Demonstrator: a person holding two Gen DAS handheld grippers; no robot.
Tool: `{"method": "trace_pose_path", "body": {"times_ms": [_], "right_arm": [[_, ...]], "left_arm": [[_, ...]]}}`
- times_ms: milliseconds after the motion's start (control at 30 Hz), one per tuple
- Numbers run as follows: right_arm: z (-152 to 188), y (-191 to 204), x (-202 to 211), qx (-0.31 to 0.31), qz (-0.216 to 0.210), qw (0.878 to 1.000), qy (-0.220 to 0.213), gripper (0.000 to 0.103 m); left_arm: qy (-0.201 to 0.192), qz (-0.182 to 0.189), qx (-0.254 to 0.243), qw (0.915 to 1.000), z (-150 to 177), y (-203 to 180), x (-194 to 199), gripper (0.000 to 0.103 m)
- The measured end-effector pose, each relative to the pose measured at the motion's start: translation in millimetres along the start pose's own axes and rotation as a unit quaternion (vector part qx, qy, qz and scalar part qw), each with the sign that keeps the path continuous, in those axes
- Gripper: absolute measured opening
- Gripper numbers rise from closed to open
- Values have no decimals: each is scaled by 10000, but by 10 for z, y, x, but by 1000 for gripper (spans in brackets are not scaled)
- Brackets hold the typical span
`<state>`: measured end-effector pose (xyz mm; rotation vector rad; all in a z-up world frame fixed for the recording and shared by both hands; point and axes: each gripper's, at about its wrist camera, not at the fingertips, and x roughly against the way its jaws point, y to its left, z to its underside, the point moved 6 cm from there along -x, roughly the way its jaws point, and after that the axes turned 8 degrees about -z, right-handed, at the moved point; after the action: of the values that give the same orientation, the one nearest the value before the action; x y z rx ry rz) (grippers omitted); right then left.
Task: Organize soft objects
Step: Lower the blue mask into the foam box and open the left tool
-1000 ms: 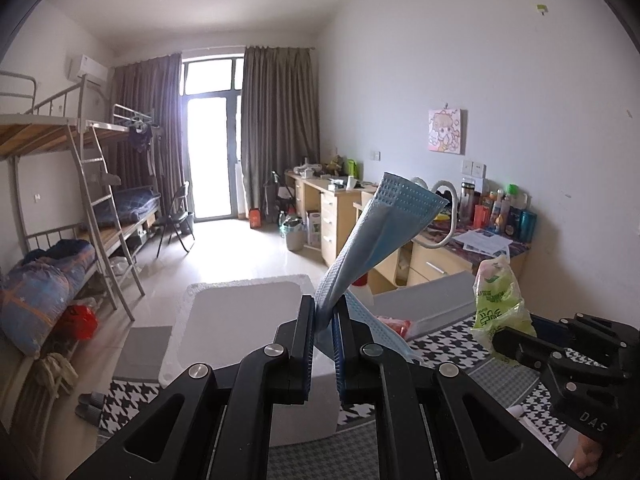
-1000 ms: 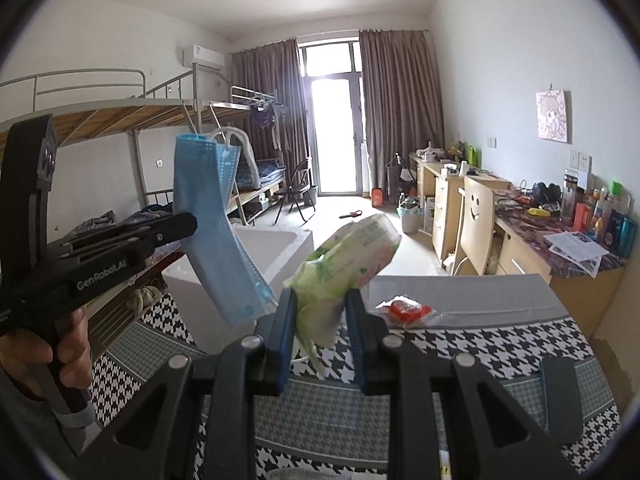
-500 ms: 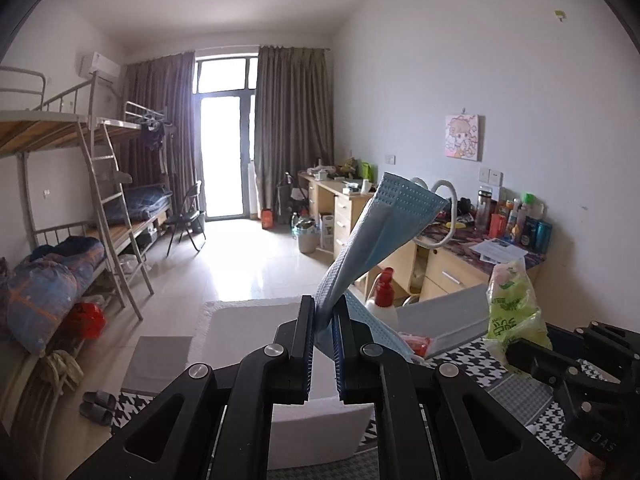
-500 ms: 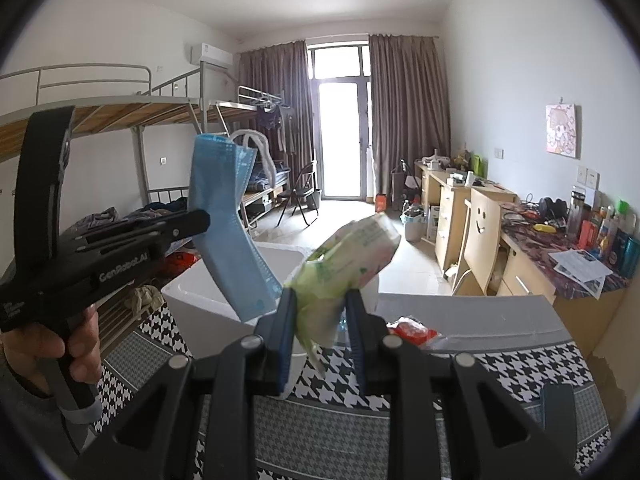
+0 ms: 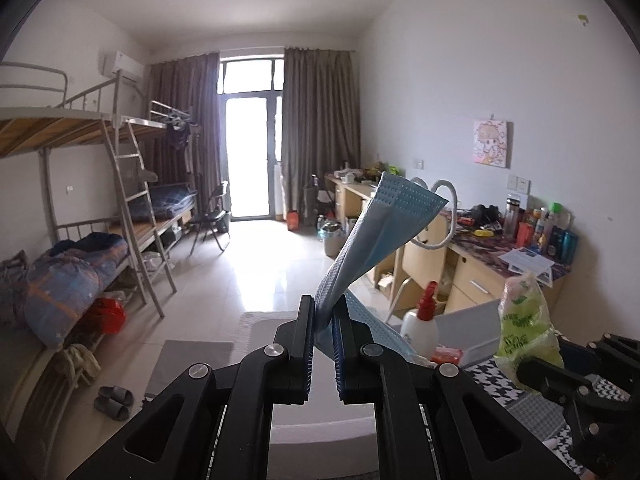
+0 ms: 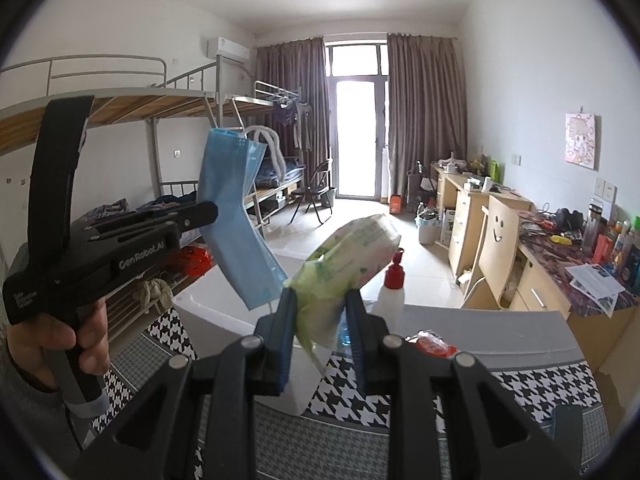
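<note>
Mask pinched in left gripper, tissue pack clamped in right gripper — white bin below, contents unclear

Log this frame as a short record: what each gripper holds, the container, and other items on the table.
left gripper: shut on blue face mask, held up in the air
right gripper: shut on green tissue pack, lifted
container: white box on houndstooth tablecloth
other items: red-capped white bottle, red packet
</note>
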<state>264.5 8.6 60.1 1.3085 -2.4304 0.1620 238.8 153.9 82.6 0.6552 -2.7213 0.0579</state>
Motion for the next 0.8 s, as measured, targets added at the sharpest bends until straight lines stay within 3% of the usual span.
{"method": "trace_pose_path", "body": {"times_ms": [467,800], "right_arm": [[-50,153,-198,204,-281,9993,121,29],[-25,179,-308,227,-363,9990,161,29]], "left_arm": [[152,-605,-94,9980,107,146,-175,9],[535,-560,-118,9969,227,199,-415,9]]}}
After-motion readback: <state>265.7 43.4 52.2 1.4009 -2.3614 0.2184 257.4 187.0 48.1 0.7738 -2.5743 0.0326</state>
